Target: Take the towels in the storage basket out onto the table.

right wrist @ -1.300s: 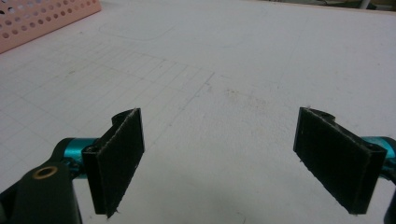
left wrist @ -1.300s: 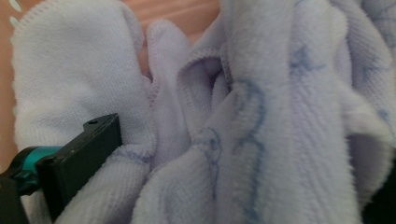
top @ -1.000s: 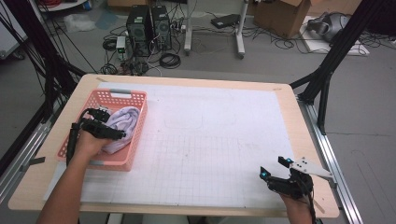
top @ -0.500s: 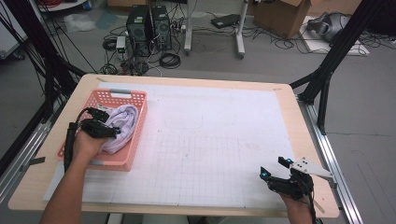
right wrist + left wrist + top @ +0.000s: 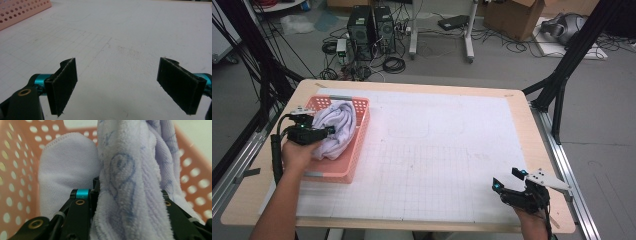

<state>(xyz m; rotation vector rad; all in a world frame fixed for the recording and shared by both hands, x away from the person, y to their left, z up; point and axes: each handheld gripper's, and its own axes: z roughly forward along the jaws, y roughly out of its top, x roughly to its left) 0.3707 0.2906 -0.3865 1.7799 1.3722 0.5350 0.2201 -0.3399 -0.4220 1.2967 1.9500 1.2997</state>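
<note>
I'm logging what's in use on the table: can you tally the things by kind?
Pink perforated basket: 1
Lavender towel: 1
Handheld grippers: 2, left gripper and right gripper
Total: 4

From my right gripper (image 5: 512, 188), jaws apart at the table's five o'clock corner, I see bare white mat (image 5: 437, 150) running clear toward ten o'clock. The pink basket (image 5: 357, 145) at nine o'clock is the one obstacle on it: its walls hem my left gripper (image 5: 319, 132), and the lilac towel (image 5: 337, 125) bulges over the rim.
</note>
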